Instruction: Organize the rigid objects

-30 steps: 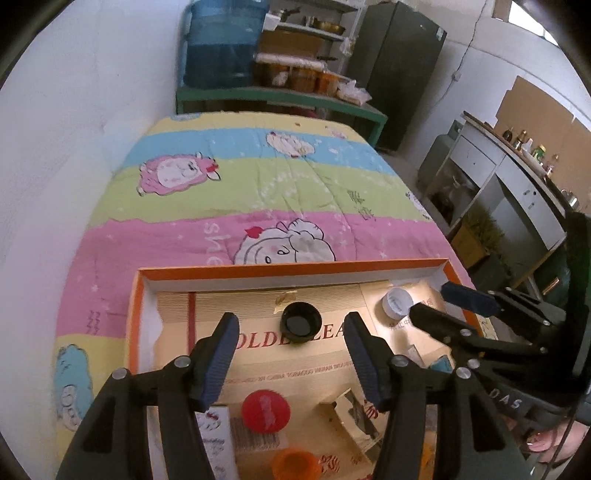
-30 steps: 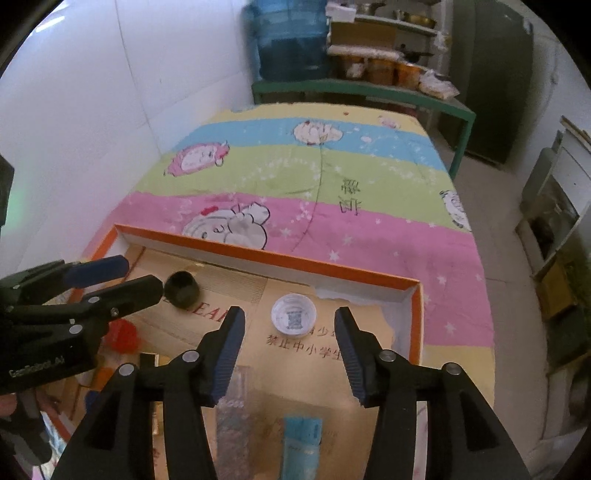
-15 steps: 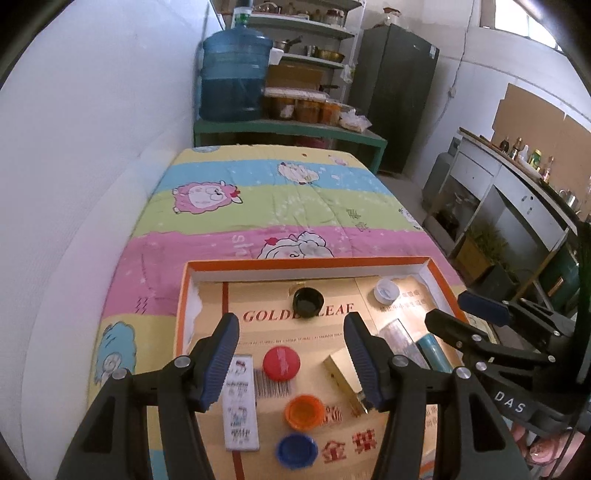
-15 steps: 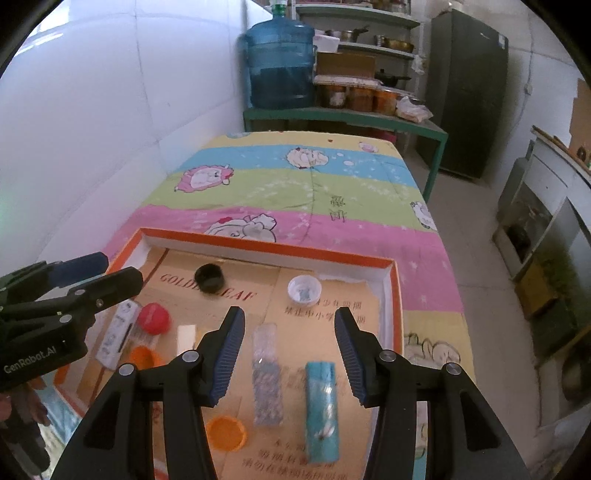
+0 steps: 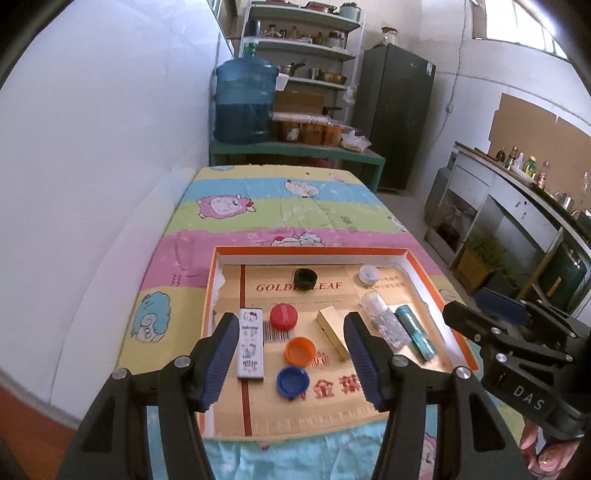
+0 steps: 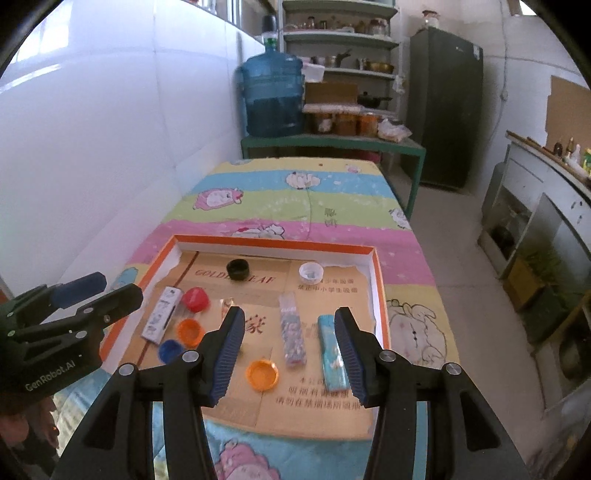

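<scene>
Though apart, fingers (image 5: 221,347) well above caps (image 5: 299,350).

Soft, even daylight fills both views, brightest at a high window (image 5: 532,33) on the right. Shadows are faint. Fisheye lenses bend the walls and blacken the corners. The right wrist view is slightly blurred.

White walls (image 5: 92,166); green bench (image 6: 332,142), shelves (image 5: 306,48), dark fridge (image 6: 445,110).
</scene>
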Demonstrator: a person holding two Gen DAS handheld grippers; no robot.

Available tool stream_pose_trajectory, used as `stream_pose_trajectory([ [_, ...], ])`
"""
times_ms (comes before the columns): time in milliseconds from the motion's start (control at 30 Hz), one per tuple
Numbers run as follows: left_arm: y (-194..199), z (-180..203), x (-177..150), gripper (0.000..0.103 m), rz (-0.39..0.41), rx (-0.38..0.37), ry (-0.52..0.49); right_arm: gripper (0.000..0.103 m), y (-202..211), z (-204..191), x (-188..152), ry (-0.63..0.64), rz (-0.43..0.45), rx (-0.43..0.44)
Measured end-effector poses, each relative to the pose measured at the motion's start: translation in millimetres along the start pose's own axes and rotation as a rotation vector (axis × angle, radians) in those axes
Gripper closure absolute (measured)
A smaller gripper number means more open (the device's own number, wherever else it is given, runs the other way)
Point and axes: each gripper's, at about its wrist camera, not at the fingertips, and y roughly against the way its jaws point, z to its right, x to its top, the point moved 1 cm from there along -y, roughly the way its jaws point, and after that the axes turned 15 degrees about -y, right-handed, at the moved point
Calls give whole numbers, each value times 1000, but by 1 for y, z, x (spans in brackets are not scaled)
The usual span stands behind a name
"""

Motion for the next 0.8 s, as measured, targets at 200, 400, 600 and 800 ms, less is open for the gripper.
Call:
stream_pose_trajectory([
  [200,38,7,-10,44,42,13,14,51,36,-9,-16,2,40,0],
  [400,73,14,-21,44,55,82,19,51,72,-14,-31,-15,74,8],
  [600,115,24,-33,44,107,221,4,51,107,-22,-46,-12,104,15],
  [800,148,30,-43,44,141,222,18,51,145,-32,-60,-4,140,30],
])
